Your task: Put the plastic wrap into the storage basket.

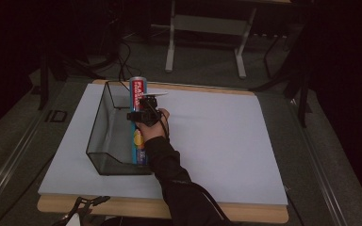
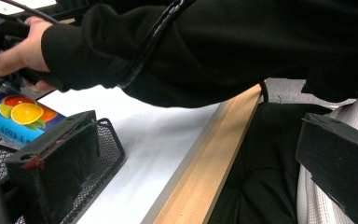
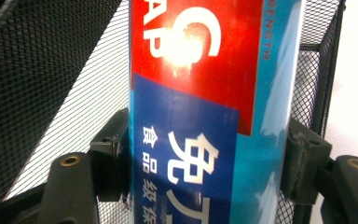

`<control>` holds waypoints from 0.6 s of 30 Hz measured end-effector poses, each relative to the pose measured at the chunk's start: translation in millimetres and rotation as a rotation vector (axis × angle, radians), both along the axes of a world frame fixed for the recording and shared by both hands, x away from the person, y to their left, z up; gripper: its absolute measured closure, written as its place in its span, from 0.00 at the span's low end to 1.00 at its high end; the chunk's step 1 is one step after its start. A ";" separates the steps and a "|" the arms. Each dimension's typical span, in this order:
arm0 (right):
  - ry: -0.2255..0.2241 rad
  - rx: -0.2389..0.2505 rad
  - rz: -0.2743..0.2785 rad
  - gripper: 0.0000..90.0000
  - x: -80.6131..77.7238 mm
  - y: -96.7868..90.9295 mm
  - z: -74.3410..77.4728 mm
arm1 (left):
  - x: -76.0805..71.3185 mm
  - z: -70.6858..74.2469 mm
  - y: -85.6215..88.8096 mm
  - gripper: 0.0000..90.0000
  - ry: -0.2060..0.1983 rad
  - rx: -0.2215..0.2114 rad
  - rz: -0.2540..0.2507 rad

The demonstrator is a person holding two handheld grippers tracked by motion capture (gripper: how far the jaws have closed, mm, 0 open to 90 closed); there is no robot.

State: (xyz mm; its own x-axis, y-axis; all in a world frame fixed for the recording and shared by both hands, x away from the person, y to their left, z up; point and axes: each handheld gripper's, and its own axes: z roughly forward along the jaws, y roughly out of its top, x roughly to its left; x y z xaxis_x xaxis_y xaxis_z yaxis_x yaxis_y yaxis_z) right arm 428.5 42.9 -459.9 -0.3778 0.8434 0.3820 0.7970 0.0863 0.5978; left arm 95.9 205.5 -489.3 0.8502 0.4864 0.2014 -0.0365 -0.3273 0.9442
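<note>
A long blue and red box [image 1: 139,89] with fruit printed near its lower end stands on end, that end down inside a black wire-mesh basket [image 1: 104,117] by the basket's right wall. My right gripper [image 1: 143,113] is shut on the box's upper half. In the right gripper view the gripper [image 3: 205,154] has a pad pressed on each side of the box [image 3: 205,93], with the basket's mesh [image 3: 51,70] behind. My left gripper [image 1: 87,203] rests at the table's near edge; in its own view the gripper [image 2: 191,140] stands wide open, nothing between its jaws, with the box [image 2: 18,116] and basket [image 2: 107,144] to its left.
The basket sits on a white mat [image 1: 217,141] covering a wooden table [image 1: 245,212]. A small white object [image 1: 158,94] lies just behind the basket. A grey metal frame [image 1: 207,28] stands on the floor beyond. The person's black sleeve [image 2: 214,46] crosses above the left gripper.
</note>
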 end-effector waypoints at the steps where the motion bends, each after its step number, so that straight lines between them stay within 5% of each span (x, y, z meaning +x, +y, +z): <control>1: 0.007 -0.007 0.000 0.35 1.4 0.8 -2.1 | -0.1 -0.1 0.1 0.00 0.000 -0.002 -0.001; 12: 0.009 -0.081 -0.022 0.33 4.2 11.0 -22.5 | -0.6 0.4 0.6 0.00 -0.001 -0.002 -0.001; 18: -0.079 -0.154 -0.026 0.31 -2.1 15.9 -23.1 | -1.3 0.6 0.5 0.00 -0.005 0.003 0.003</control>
